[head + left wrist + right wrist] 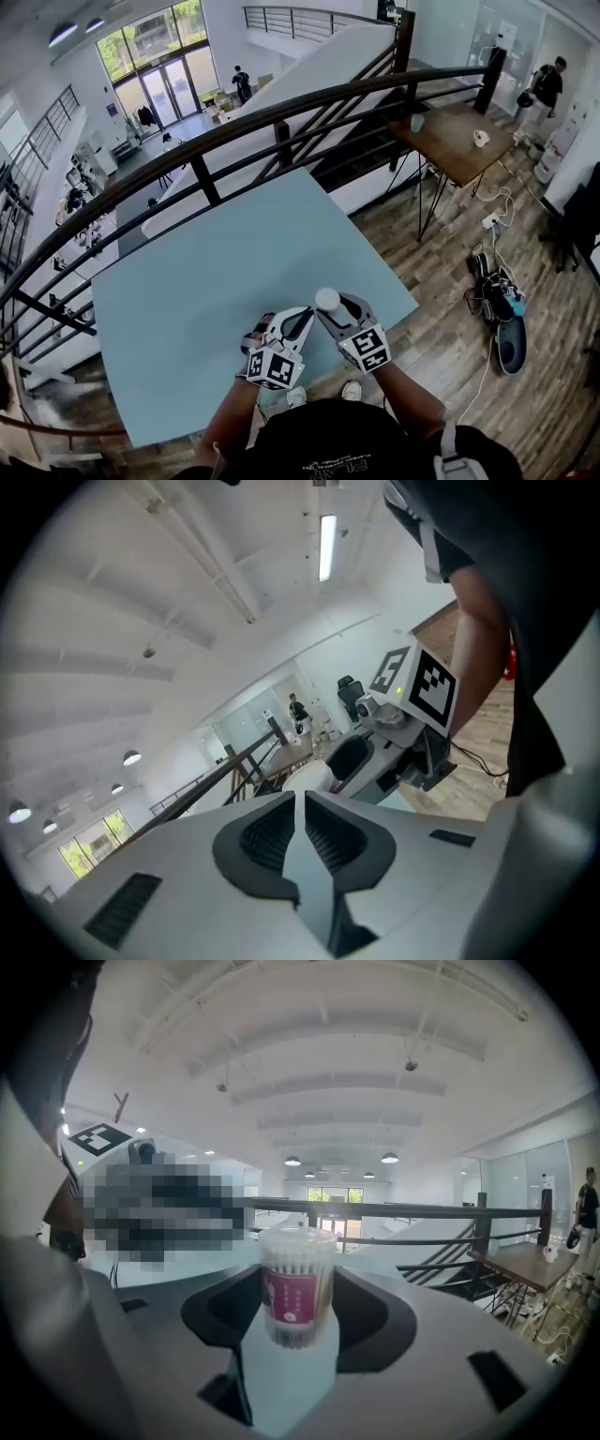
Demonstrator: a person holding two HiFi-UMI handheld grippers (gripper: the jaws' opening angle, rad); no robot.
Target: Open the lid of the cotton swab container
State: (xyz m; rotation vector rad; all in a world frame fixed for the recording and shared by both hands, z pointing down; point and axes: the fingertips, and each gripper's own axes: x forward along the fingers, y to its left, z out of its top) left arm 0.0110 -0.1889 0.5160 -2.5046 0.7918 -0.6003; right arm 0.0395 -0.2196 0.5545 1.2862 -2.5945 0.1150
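Note:
The cotton swab container [297, 1290] is a small clear cylinder with a dark red label, full of white swabs, and its clear lid sits on top. It stands upright between the jaws of my right gripper [298, 1277], which is shut on its lower body. In the head view the right gripper [330, 306] holds the container [327, 298] above the near edge of the pale blue table [234, 253]. My left gripper [300, 321] hovers just left of it, tips pointing at the container. In the left gripper view the left gripper [298, 803] has its jaws almost together with nothing between them.
A dark metal railing [281, 127] curves along the table's far side. A wooden table [450, 136] stands at the back right, with cables and shoes [497, 291] on the wood floor to the right. People stand far off in the background.

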